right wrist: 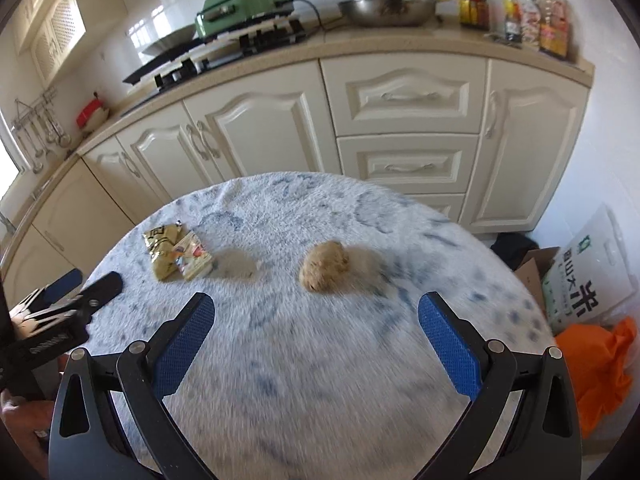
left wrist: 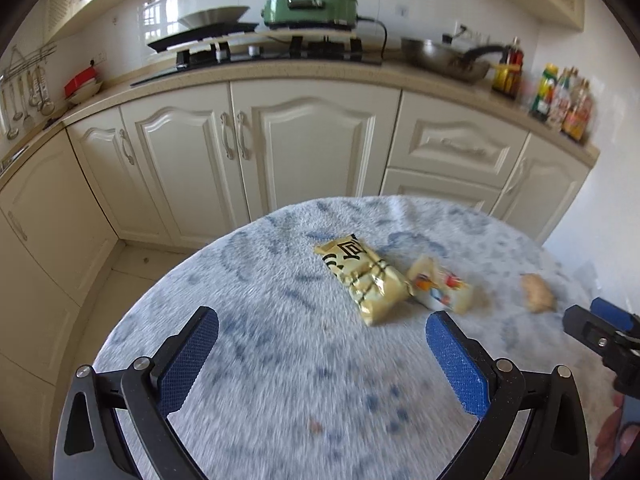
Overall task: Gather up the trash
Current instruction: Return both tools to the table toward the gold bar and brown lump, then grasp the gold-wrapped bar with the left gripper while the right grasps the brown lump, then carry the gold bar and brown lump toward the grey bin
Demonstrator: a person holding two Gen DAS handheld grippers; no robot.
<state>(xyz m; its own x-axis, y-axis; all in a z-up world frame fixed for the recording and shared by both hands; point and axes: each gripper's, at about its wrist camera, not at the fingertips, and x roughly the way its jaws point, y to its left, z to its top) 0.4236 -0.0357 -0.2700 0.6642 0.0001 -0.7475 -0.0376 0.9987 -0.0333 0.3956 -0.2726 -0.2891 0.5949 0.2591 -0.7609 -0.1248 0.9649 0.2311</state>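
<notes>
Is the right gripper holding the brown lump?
No, the right gripper is open with nothing between its fingers, and the brown lump lies on the table ahead.

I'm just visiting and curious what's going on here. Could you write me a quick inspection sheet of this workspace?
Surface: round table under a fuzzy white-and-blue cover.
Job's things: yellow snack wrapper touching a smaller white wrapper; crumpled brown paper ball apart from them.
Clutter: nothing seen on the table.
Grippers: left gripper and right gripper both open, empty, above the table.
Cables: black cord from the green electric cooker.
Surroundings: wok, sauce bottles, rice bag, orange bag.
</notes>
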